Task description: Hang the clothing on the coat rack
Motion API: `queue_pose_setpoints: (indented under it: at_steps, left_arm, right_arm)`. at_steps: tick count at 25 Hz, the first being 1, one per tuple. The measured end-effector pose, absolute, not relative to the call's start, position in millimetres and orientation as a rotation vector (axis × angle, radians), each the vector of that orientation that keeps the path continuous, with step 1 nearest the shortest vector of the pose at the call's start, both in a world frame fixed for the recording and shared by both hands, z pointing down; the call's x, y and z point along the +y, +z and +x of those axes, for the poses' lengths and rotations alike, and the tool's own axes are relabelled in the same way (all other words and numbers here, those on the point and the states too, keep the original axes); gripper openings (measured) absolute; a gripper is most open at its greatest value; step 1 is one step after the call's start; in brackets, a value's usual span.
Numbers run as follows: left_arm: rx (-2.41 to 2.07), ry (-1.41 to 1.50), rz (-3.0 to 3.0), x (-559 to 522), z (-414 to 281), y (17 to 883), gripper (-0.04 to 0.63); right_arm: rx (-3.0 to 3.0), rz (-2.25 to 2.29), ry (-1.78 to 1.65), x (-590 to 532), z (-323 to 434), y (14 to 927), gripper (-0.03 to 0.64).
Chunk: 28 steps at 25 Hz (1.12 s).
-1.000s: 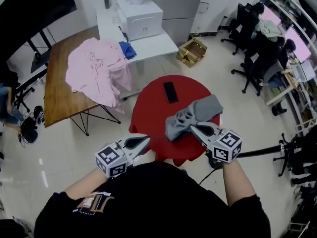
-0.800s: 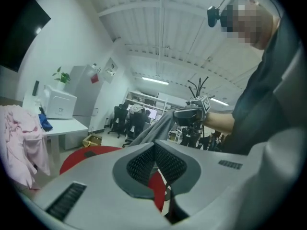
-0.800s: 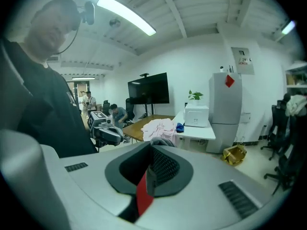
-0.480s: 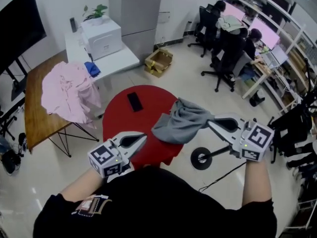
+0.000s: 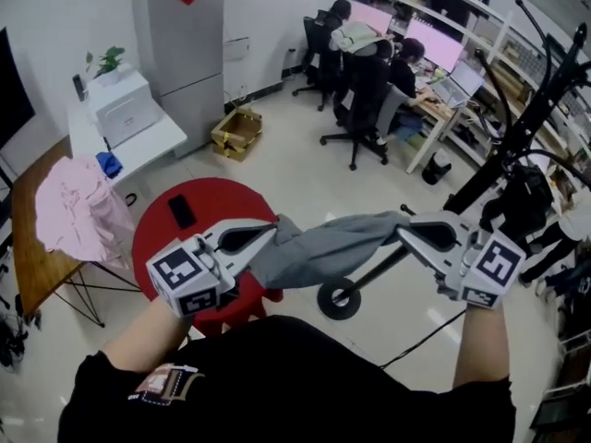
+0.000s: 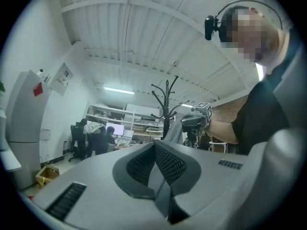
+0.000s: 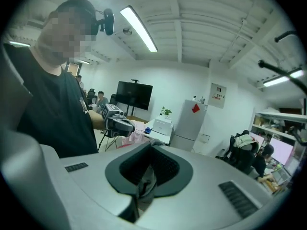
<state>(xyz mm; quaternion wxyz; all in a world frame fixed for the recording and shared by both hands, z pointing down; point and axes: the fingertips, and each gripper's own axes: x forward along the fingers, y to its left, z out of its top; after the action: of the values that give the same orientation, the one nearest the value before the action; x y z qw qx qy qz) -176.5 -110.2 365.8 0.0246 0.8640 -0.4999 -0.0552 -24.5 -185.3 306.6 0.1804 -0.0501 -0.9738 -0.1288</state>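
While the soft grey fabric garment [image 5: 328,245] hangs stretched in mid-air between the 2 grippers, each end of it is pinched. The left gripper [image 5: 270,233] has its jaws clamped on the garment's left end, though in the left gripper view the cloth seems to blend with the grey pads. The right gripper [image 5: 406,233] is clenched on the other end, with a fold of grey cloth bunched between its dark pads. The tall black metal coat rack [image 6: 166,104] stands to the right, apart from the garment. Below the garment's left end sits the round red table [image 5: 157,238], with a flat black phone [image 5: 181,211] on it. A crumpled pink cloth [image 5: 78,212] lies on the brown wooden table [image 5: 23,266] further left.
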Motion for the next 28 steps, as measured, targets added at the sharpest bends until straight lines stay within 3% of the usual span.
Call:
queue_pose_setpoints:
  at_steps: [15,28]
  left_arm:
    - [-1.232,-0.039,2.921,-211,-36,329,0.005]
    - [-1.148,-0.036,2.945,-243,9,325,0.005]
  right_arm:
    - [-2.698,0.209,-0.580,-272,156,239,0.007]
    - [-2.959,0.142,-0.817,-284,266,86,0.008]
